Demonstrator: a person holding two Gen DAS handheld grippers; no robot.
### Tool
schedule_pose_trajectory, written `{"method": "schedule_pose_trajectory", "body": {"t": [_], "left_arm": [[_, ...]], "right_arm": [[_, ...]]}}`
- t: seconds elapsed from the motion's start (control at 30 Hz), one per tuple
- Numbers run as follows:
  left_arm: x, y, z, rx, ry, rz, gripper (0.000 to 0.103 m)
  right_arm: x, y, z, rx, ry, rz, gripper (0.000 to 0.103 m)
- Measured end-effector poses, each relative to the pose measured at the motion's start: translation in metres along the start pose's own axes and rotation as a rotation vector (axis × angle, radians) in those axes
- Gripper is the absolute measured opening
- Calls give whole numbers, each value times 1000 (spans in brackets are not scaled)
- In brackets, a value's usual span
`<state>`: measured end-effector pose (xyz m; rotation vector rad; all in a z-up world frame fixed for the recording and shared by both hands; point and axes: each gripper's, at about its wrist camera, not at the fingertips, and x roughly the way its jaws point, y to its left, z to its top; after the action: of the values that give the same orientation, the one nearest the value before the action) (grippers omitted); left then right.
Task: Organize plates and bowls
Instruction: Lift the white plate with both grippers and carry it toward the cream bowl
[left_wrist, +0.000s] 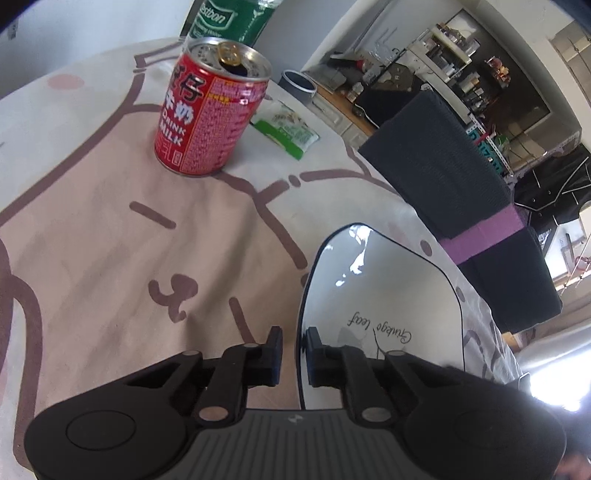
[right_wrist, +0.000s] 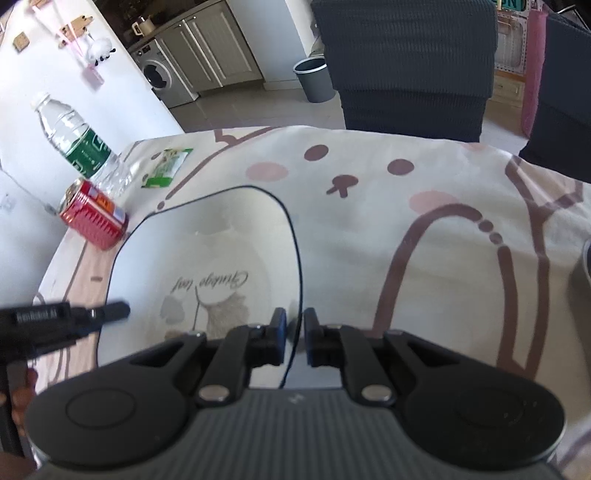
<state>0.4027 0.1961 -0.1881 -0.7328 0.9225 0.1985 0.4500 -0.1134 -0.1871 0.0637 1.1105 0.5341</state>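
A white squarish plate (right_wrist: 207, 258) with a thin dark rim and a leaf drawing with script sits over the patterned tablecloth (right_wrist: 406, 229). My right gripper (right_wrist: 294, 328) is shut on the plate's right rim. My left gripper (left_wrist: 294, 350) is shut on the opposite rim of the same plate (left_wrist: 380, 295), and it shows in the right wrist view as a black tool (right_wrist: 74, 317) at the plate's left edge. Both hold the plate between them; whether it rests on the cloth I cannot tell.
A red milk can (left_wrist: 210, 110) stands beyond the plate, with a green-labelled water bottle (right_wrist: 77, 144) and a green snack packet (left_wrist: 288, 129) behind it. Dark chairs (right_wrist: 406, 62) stand past the table's far edge. A dark object (right_wrist: 585, 258) shows at the right edge.
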Motion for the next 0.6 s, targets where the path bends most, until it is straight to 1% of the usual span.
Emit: {"method": "schedule_pose_trajectory", "body": {"t": [0.2, 0.3, 0.37, 0.4, 0.43, 0.5, 0.6], "left_arm": [[5, -3, -3, 33, 16, -14, 12], [8, -1, -3, 22, 22, -30, 12], [10, 2, -2, 6, 24, -60, 8], [10, 4, -2, -3, 20, -67, 8], [10, 4, -2, 1, 10, -68, 8], [8, 0, -4, 41, -6, -50, 9], [0, -11, -3, 106, -37, -66, 9]], "right_arm": [[16, -7, 15, 45, 3, 35, 15], [22, -9, 19, 49, -9, 30, 28], [25, -9, 22, 36, -22, 46, 25], [25, -6, 22, 25, -22, 55, 21], [25, -3, 21, -1, -30, 40, 22], [22, 0, 18, -46, -40, 32, 21], [14, -5, 11, -46, -66, 42, 19]]}}
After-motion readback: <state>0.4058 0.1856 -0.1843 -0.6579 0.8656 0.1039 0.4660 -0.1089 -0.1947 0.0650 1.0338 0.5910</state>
